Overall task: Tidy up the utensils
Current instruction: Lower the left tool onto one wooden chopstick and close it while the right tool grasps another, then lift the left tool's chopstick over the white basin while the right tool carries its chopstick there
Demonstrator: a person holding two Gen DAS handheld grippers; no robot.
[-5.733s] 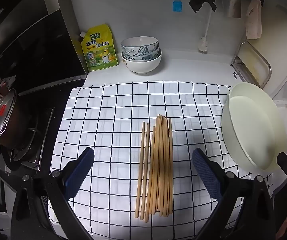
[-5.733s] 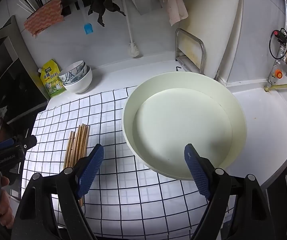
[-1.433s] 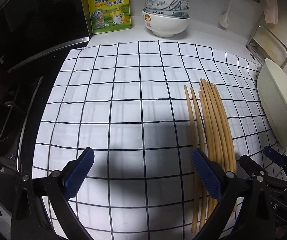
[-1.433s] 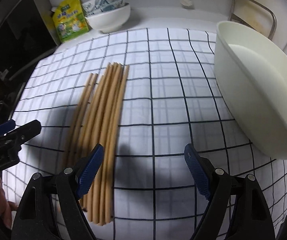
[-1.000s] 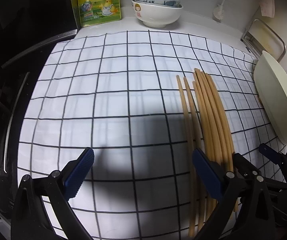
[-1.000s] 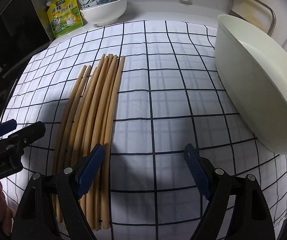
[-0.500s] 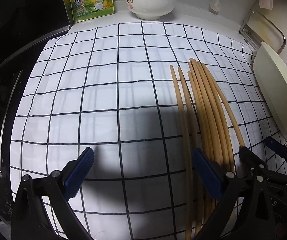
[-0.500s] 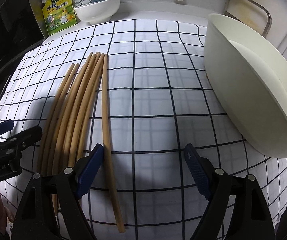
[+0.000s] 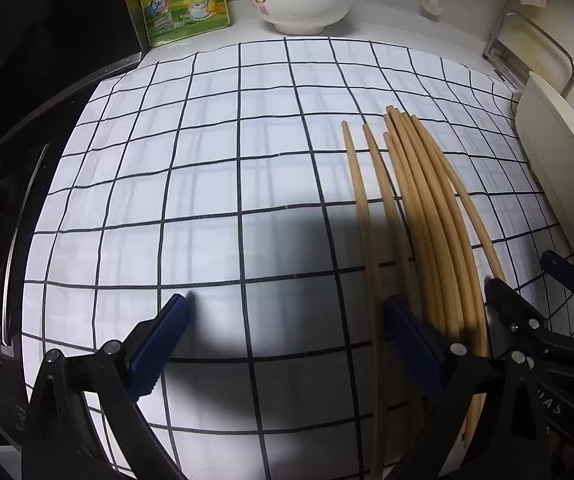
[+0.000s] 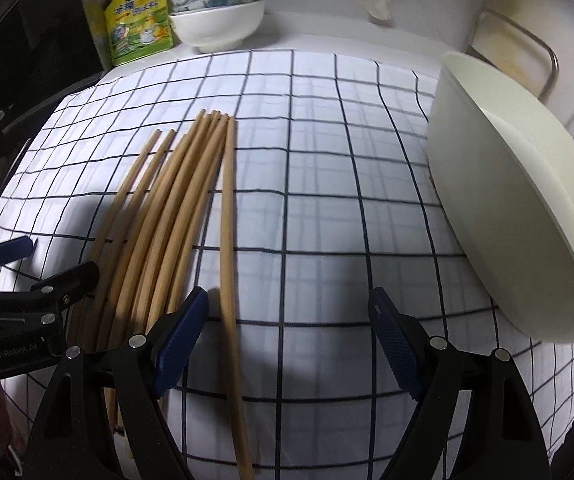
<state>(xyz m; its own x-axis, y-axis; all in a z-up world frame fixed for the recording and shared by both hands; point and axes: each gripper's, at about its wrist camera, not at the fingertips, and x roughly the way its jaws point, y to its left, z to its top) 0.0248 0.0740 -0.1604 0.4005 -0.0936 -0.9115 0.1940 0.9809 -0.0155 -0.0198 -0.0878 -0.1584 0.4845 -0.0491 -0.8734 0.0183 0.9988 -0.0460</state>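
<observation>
The right wrist view is showing one wooden chopstick (image 10: 229,264) lying apart from the bundle of chopsticks (image 10: 159,216), its near end running between the spread fingers of the right tongs (image 10: 289,322), close to the left finger. The left wrist view is not making that gap plain; there the bundle (image 9: 427,216) is passing just right of the left tongs (image 9: 287,332), whose fingers are standing wide open over bare cloth and holding nothing. The right tongs are also gaping, gripping nothing.

All the chopsticks are resting on a white cloth with a black grid (image 10: 327,160) spread over the worktop, long axes running from the cameras toward the back wall, tips fanning slightly at the near end. They are slim, round, pale wooden rods.

A large cream basin (image 10: 519,208), smooth and round, is sitting at the cloth's right edge. At the back, stacked ceramic bowls (image 9: 301,4) are standing beside a yellow-green seasoning pouch (image 9: 181,0). Only the right view is showing the left tool's black body (image 10: 27,312); the left view is showing the right tool (image 9: 547,320).
</observation>
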